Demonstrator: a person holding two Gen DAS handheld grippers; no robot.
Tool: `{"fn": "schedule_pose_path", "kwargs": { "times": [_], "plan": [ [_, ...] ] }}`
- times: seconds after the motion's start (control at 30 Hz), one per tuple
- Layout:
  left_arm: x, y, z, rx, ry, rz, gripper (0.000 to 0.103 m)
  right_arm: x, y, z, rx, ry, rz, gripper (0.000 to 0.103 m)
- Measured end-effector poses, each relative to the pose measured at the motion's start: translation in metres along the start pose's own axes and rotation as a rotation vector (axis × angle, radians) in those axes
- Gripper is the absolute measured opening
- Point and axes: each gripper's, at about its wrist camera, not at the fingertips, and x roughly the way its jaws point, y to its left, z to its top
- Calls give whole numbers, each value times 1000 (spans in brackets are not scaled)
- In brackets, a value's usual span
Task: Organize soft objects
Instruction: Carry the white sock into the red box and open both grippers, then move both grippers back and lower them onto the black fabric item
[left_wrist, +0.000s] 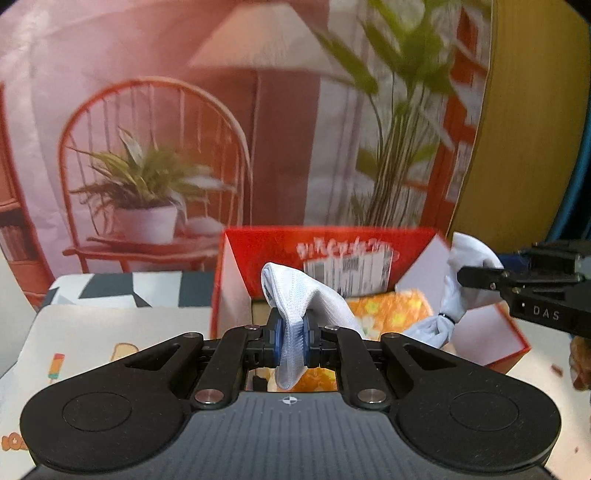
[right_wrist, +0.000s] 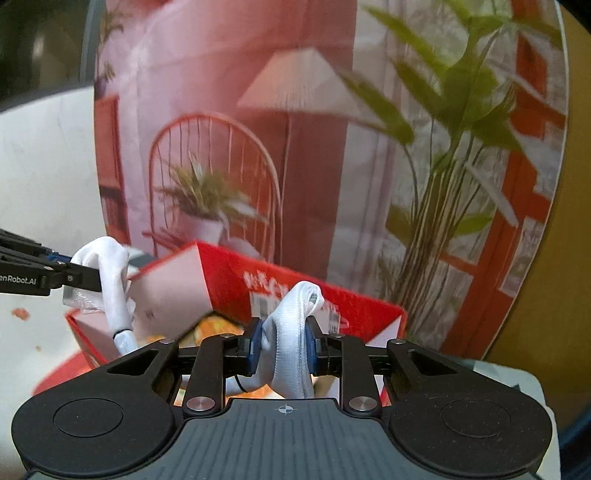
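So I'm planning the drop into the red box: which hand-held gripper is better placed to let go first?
Probably the left hand-held gripper: its end of the white cloth hangs in front of the red box opening. The right hand-held gripper holds its end at the box's right flap.

My left tongs (left_wrist: 291, 341) and right tongs (right_wrist: 282, 349) each pinched one end of a cloth (left_wrist: 295, 295) above the open box (left_wrist: 369, 243); a backdrop (left_wrist: 166, 110) stood behind it.
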Motion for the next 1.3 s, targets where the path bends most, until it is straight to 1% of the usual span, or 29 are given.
{"fn": "schedule_pose_path", "kwargs": {
  "times": [0.17,0.37,0.57,0.73,0.87,0.9,0.93,0.97,1.0,1.03,1.07,1.1,1.13,1.17,1.2,1.27,1.3],
  "plan": [
    [29,1,-3,45,75,1,12,25,-1,-13,-12,78,4,21],
    [51,4,2,79,124,-6,12,39,1,-26,-7,157,63,21],
    [64,-6,-1,130,170,-40,12,47,1,-34,22,212,95,21],
    [72,-9,-3,148,202,-51,12,52,1,-35,40,240,108,21],
    [71,-8,-4,144,202,-53,12,52,1,-35,50,237,104,22],
    [69,-6,-3,135,194,-57,14,51,1,-35,49,232,96,24],
    [66,-5,-2,129,187,-62,15,50,1,-34,49,224,83,28],
    [63,-4,-1,123,179,-68,21,47,1,-34,53,211,71,32],
    [59,-2,0,121,171,-73,29,44,1,-33,61,195,64,33],
    [55,-2,0,121,162,-76,35,41,0,-33,73,179,57,37],
    [49,-1,1,121,150,-78,47,37,-1,-32,84,165,47,48],
    [44,0,1,121,140,-81,58,33,-1,-32,94,149,37,55],
    [37,1,1,120,128,-90,63,28,-2,-32,103,127,27,65],
    [30,3,1,119,116,-101,68,22,-2,-32,114,103,20,68],
    [24,4,1,120,107,-107,70,17,-3,-31,123,90,16,69],
    [10,5,-3,124,95,-115,72,6,-4,-32,147,66,6,76],
    [4,5,-5,125,91,-120,72,0,-4,-33,161,49,7,77]
  ]
}}
